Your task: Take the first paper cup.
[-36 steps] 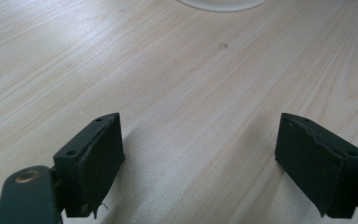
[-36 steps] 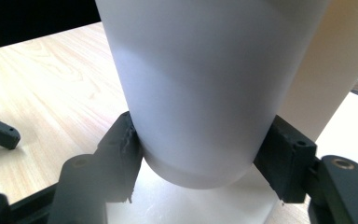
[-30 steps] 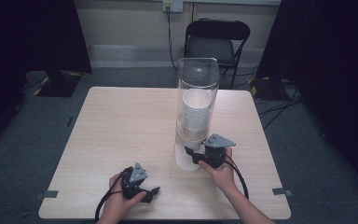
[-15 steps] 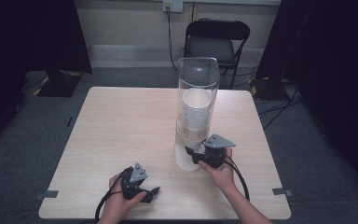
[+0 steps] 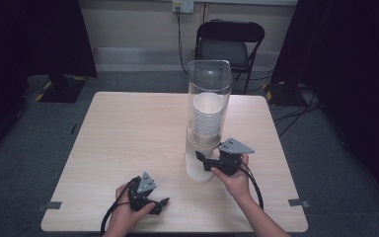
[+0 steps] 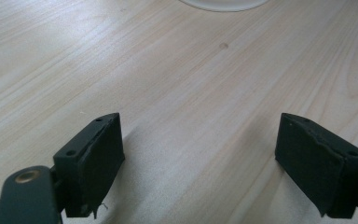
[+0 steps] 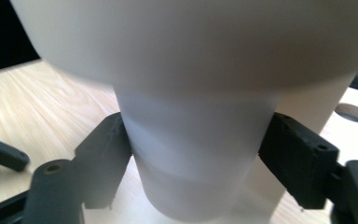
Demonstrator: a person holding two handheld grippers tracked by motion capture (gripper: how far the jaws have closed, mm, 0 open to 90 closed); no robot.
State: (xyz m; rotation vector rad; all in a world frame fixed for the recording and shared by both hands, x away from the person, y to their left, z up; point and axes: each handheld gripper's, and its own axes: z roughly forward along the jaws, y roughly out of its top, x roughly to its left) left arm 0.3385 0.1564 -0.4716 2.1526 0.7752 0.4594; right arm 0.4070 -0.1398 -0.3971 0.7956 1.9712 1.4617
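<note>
Pale wood surface stands on grey carpet, a black folding chair behind it. Right hand-held gripper clasps the lowest cup beneath the clear dispenser. Left hand-held gripper rests near the front edge, jaws apart.

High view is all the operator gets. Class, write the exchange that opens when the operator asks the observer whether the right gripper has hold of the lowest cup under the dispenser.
Operator: Has the right gripper got the lowest cup?
Observer: In the right gripper view, both pads seem to press the white cup's sides, below its wider top.
Operator: And the left gripper, open or shut?
Observer: Open. The left gripper view shows its jaws wide apart with bare table between them.
</note>
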